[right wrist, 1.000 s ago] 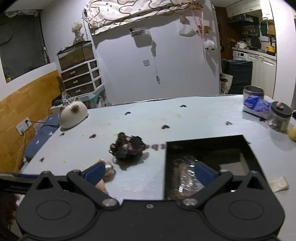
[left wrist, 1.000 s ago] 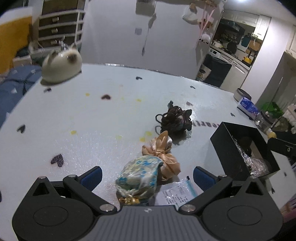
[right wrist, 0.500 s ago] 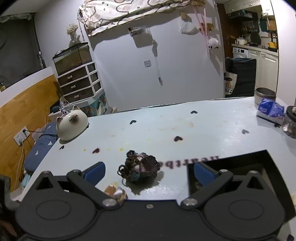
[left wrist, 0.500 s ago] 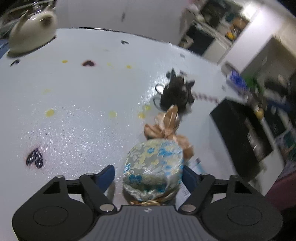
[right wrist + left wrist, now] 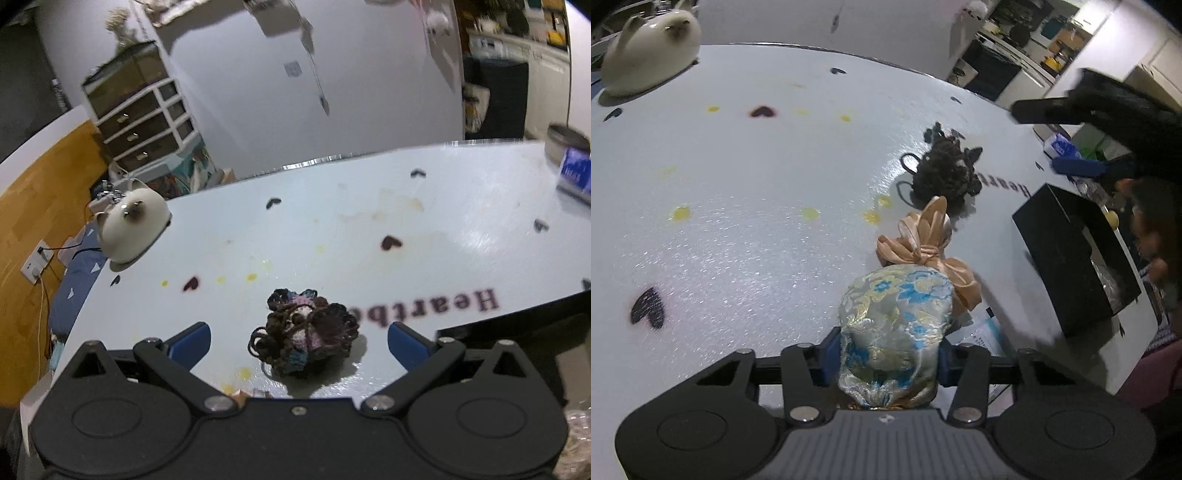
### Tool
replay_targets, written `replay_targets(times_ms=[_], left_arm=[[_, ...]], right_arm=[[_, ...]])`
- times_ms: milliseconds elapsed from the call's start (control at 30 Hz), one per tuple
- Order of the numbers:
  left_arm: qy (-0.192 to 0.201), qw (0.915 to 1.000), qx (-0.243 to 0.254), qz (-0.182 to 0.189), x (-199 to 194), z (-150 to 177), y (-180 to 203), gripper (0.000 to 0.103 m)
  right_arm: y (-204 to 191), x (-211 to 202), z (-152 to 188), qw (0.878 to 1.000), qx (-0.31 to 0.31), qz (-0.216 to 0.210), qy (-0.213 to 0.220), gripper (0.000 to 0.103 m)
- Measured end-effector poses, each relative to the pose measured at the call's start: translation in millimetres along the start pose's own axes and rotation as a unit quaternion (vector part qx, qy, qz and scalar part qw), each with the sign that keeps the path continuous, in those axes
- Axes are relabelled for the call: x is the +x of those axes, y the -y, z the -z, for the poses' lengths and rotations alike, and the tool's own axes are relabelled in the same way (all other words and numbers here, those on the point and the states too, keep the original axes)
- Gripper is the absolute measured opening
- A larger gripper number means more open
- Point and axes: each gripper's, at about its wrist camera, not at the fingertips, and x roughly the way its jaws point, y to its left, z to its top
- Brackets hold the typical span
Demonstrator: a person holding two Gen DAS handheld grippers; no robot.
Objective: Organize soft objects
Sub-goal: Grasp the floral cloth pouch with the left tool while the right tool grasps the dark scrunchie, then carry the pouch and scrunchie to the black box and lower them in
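Left claw [image 5: 884, 360] just closed on floral pouch [image 5: 895, 325], tilted steeply downward

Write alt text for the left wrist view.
The left claw is shut on a blue-and-gold brocade pouch on a pale table. Beyond it lie a tan satin pouch and a dark crocheted scrunchie; a black box stands right.

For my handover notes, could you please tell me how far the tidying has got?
Done: one clear-wrapped item seems to sit in the black box. In hand: left claw squeezes the floral pouch. Left: satin pouch and yarn bundle, which the open right claw straddles.
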Motion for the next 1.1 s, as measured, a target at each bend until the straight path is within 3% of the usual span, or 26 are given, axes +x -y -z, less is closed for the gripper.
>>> replay_targets(times_ms=[367, 600, 733, 833, 900, 1100], left_arm=[[0.02, 0.9978, -0.057, -0.029, -30, 19, -17, 0.042], [0.034, 0.9954, -0.074, -0.049, -44, 25, -23, 0.042], [0.047, 0.9938, -0.081, -0.059, -52, 25, -23, 0.042], [0.056, 0.9931, -0.082, -0.062, -55, 21, -21, 0.042], [0.061, 0.9931, -0.078, -0.063, -56, 18, -18, 0.041], [0.072, 0.9932, -0.064, -0.065, -55, 9, -6, 0.041]], right_arm=[[-14, 81, -9, 0.997, -0.02, 0.01, -0.07, 0.102], [-10, 106, -1, 0.994, -0.032, 0.015, -0.103, 0.079], [-7, 102, 7, 0.995, -0.037, -0.003, -0.098, 0.07], [-7, 91, 13, 0.994, -0.045, -0.022, -0.093, 0.05], [-6, 81, 17, 0.995, -0.046, -0.024, -0.089, 0.043], [1, 50, 29, 0.996, -0.033, -0.04, -0.075, 0.039]])
